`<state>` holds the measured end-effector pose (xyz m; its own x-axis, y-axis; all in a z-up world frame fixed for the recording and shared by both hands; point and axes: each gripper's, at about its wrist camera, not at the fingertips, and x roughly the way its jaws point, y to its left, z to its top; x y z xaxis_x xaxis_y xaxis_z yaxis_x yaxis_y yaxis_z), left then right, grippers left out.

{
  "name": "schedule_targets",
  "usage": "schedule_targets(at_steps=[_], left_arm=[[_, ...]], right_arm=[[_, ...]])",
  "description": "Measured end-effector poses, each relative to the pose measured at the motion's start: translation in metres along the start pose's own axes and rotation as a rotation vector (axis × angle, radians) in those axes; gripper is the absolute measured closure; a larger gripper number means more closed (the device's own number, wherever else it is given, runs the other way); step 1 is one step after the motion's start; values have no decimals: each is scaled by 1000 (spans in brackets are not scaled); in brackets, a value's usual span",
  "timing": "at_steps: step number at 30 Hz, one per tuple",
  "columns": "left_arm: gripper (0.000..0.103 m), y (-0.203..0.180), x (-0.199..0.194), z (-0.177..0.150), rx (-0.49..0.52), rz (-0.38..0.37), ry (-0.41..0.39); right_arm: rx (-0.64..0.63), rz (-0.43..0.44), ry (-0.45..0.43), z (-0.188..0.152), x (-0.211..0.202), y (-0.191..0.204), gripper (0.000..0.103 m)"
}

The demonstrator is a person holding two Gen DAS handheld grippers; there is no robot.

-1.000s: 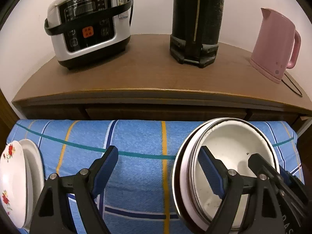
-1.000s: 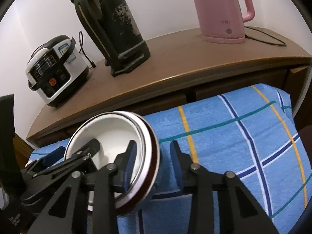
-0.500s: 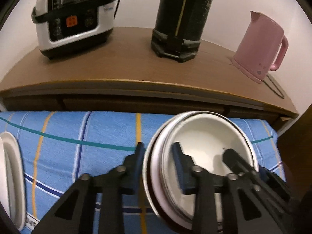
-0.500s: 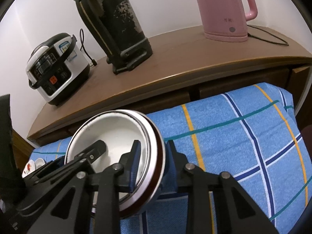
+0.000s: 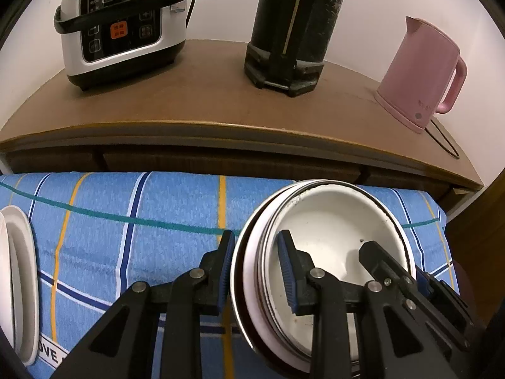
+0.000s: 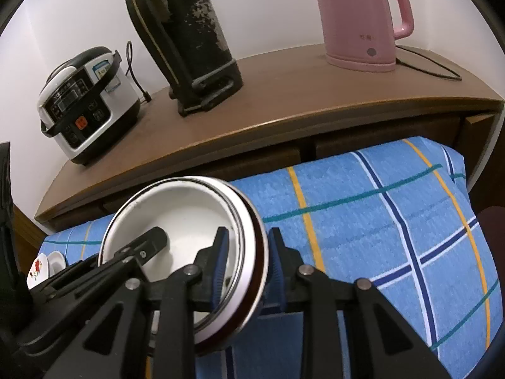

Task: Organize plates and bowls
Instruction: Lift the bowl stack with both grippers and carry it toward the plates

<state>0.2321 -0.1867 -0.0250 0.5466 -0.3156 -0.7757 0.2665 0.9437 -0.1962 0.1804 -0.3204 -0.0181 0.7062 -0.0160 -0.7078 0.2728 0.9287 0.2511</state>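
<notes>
A stack of nested bowls (image 5: 334, 221), white enamel inside with metal and dark red rims, stands tilted over the blue checked cloth (image 5: 142, 208). My left gripper (image 5: 255, 240) is shut on the stack's left rim, one pad outside and one inside. In the right wrist view the bowl stack (image 6: 183, 208) has my right gripper (image 6: 248, 237) shut on its right rim in the same way. Each view also shows the other gripper's black finger reaching into the top bowl. A white plate (image 5: 19, 268) lies at the cloth's left edge, and a flowered plate (image 6: 39, 267) lies there too.
Behind the cloth runs a wooden cabinet top (image 5: 205, 107) carrying a rice cooker (image 5: 123, 25), a black thermos (image 5: 293, 28) and a pink kettle (image 5: 419, 75) with its cord. The cloth stretches bare to the right of the stack (image 6: 363, 221).
My left gripper went from wide open beside the stack to shut on its left rim. My right gripper's pads closed in on the right rim. The stack stayed where it was.
</notes>
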Motion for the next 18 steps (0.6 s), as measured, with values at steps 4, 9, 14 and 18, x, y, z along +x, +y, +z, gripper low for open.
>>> schedule_targets(at_steps=[4,9,14,18], left_arm=[[72,-2,-2,-3,3,-1,9],[72,-3,-6,-9,5,3,10],[72,-5,-12,-16,7,0,13],[73,-7,-18,-24,12,-10,18]], right_arm=[[12,2,9,-1,-4,-2,77],[7,-1,16,-5,-9,-4,78],[2,-2,20,-12,-15,-5,78],[0,-3,22,-16,-19,-8,78]])
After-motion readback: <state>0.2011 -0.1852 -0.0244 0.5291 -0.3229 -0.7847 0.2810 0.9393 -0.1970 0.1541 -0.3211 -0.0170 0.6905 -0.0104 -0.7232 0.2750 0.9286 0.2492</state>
